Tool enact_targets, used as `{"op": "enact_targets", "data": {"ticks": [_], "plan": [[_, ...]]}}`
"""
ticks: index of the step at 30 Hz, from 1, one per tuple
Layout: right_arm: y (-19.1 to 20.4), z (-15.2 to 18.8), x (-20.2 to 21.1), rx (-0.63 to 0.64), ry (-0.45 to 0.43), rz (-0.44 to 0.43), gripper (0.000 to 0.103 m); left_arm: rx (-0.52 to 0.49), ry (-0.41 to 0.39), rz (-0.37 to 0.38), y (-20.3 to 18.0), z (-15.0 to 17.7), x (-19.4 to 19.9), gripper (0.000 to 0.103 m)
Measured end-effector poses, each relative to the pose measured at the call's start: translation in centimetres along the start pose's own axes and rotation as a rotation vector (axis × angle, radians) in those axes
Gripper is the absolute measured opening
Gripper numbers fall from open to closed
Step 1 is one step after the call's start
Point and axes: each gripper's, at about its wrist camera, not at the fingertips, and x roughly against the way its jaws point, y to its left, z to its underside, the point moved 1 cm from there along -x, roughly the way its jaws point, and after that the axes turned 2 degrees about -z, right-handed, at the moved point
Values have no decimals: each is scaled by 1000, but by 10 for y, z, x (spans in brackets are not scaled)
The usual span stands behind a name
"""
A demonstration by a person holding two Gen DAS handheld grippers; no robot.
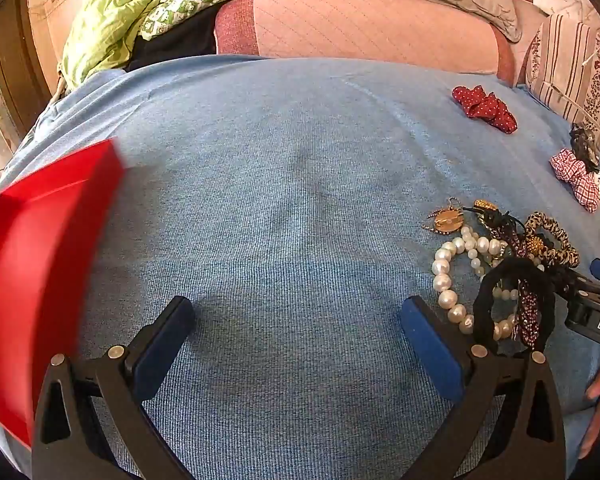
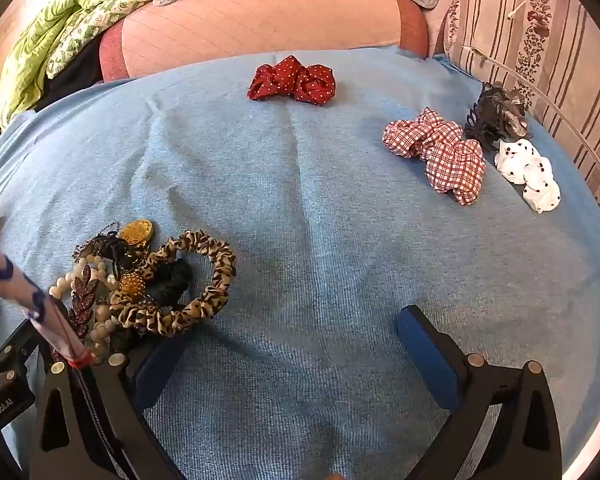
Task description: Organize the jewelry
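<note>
Sorting looks barely begun: the jewelry pile point(image 2: 140, 284), pearls, a gold pendant and a leopard scrunchie tangled together, lies on the blue blanket point(image 2: 320, 240). The right hand-held gripper point(image 2: 296, 348) stands just right of the pile, jaws wide and empty; the left hand-held gripper point(image 1: 298, 328) is left of it, also wide and empty. Next, I judge, one piece must be picked free for the red box point(image 1: 40, 248), well left of the pile. Beyond the pile lie other scrunchies, a hair claw, and bedding.
</note>
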Motion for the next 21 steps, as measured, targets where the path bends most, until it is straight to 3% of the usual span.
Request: {"op": "enact_targets", "data": {"ticks": [14, 21], "plan": [[-8, 3, 14, -28, 4, -8, 103, 0, -4, 0, 1, 0, 0, 103], [-10, 13, 70, -11, -137, -63, 103, 15, 48, 6, 7, 1, 9, 103]]}}
